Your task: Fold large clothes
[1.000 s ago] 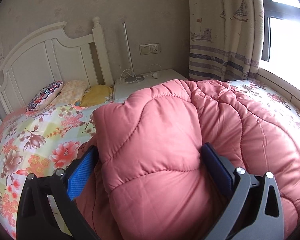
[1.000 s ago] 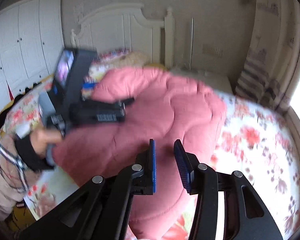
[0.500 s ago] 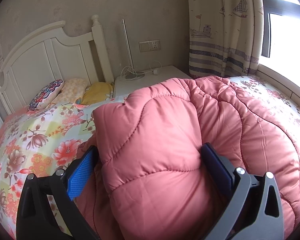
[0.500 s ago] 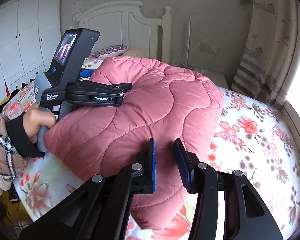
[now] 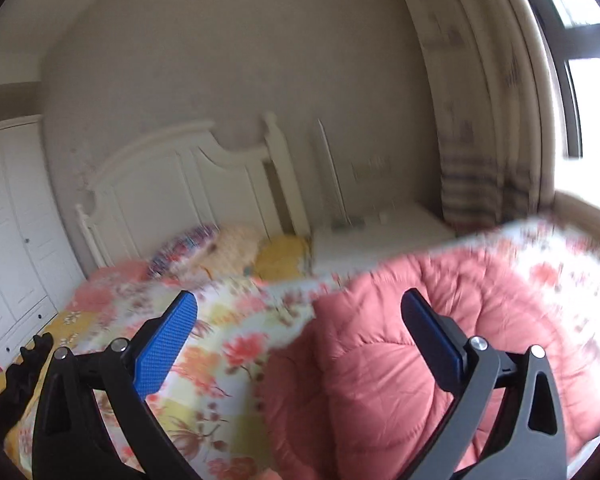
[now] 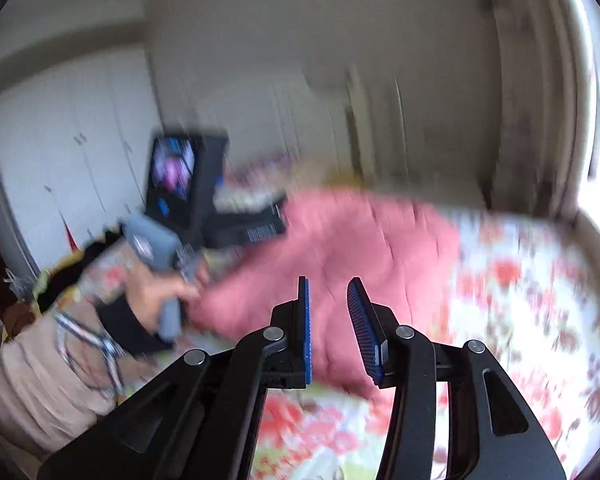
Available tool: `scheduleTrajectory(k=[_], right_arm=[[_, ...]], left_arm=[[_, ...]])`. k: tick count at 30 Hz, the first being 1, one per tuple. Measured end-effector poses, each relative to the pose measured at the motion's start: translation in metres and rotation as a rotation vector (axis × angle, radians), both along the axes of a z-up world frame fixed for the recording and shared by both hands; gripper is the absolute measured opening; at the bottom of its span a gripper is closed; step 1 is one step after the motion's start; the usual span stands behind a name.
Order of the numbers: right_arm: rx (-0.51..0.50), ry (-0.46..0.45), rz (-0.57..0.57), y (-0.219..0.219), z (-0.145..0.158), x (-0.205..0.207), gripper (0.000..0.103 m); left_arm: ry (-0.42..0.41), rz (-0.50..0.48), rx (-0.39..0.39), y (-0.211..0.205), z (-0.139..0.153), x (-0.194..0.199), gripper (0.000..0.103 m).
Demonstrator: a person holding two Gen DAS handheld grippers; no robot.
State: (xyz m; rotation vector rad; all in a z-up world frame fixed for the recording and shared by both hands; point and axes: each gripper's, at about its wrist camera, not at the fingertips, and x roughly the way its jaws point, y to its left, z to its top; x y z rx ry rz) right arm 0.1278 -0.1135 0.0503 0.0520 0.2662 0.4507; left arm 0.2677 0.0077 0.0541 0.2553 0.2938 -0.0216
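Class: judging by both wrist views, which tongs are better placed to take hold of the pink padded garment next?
Probably left: the left tongs gape wide beside the pink padded garment; the right tongs stand narrower.

Salmon-pink quilted jacket (image 5: 412, 360), floral multicoloured bedsheet (image 5: 228, 344), white headboard (image 5: 188, 184), blue pads (image 5: 168, 344)

White headboard (image 5: 188, 184); striped curtain (image 5: 476, 184); white wardrobe (image 5: 8, 220).

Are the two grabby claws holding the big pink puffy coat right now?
No. The left gripper is wide open and the right gripper has a gap with nothing in it. The pink coat just lies on the bed.
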Motion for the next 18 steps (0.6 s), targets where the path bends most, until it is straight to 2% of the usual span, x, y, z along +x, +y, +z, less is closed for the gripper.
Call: scheduleTrajectory(k=[1, 2, 3, 4, 6, 7, 8, 9, 10, 11, 12, 13, 14, 15, 16, 18], right_arm=[[-0.003, -0.13, -0.004, -0.003, 0.008, -0.019, 0.046], [0.0, -0.204, -0.012, -0.005, 0.009, -0.029, 0.046], [0.005, -0.23, -0.021, -0.008, 0.007, -0.033, 0.046], [-0.008, -0.173, -0.045, -0.007, 0.002, -0.027, 0.046], [-0.034, -0.016, -0.073, -0.005, -0.006, -0.015, 0.046], [0.009, 0.005, -0.039, -0.008, -0.006, -0.018, 0.046], [0.07, -0.074, 0.03, -0.014, -0.008, -0.028, 0.046], [0.095, -0.148, 0.053, -0.018, -0.014, -0.033, 0.046], [0.024, -0.108, -0.023, -0.015, -0.023, -0.028, 0.046], [-0.058, 0.01, -0.123, -0.008, -0.028, -0.017, 0.046], [-0.063, 0.101, -0.157, -0.008, -0.031, -0.011, 0.046], [0.017, 0.121, -0.107, -0.014, -0.032, -0.012, 0.046], [0.079, 0.102, -0.076, -0.019, -0.032, -0.017, 0.046], [0.082, 0.074, -0.093, -0.018, -0.032, -0.021, 0.046], [0.037, 0.067, -0.114, -0.012, -0.034, -0.023, 0.046], [0.01, 0.083, -0.108, -0.003, -0.041, -0.025, 0.046]], left_arm=[[-0.034, -0.019, -0.054, 0.005, 0.016, -0.022, 0.101], [-0.061, -0.033, -0.104, 0.011, 0.027, -0.042, 0.101], [-0.081, -0.041, -0.135, 0.014, 0.035, -0.058, 0.101], [-0.111, -0.044, -0.159, 0.016, 0.043, -0.081, 0.101], [-0.184, -0.014, -0.157, 0.017, 0.049, -0.121, 0.101], [-0.247, 0.024, -0.145, 0.017, 0.05, -0.145, 0.101], [-0.305, 0.062, -0.141, 0.017, 0.048, -0.166, 0.101], [-0.353, 0.089, -0.144, 0.018, 0.046, -0.182, 0.101], [-0.403, 0.115, -0.154, 0.019, 0.042, -0.201, 0.101], [-0.417, 0.128, -0.16, 0.019, 0.039, -0.214, 0.101], [-0.403, 0.117, -0.163, 0.017, 0.038, -0.222, 0.101], [-0.348, 0.072, -0.18, 0.016, 0.036, -0.228, 0.101], [-0.309, 0.04, -0.193, 0.015, 0.033, -0.232, 0.101], [-0.273, 0.026, -0.201, 0.013, 0.031, -0.235, 0.101], [-0.244, 0.047, -0.201, 0.011, 0.027, -0.239, 0.101], [-0.201, 0.068, -0.217, 0.011, 0.023, -0.243, 0.101]])
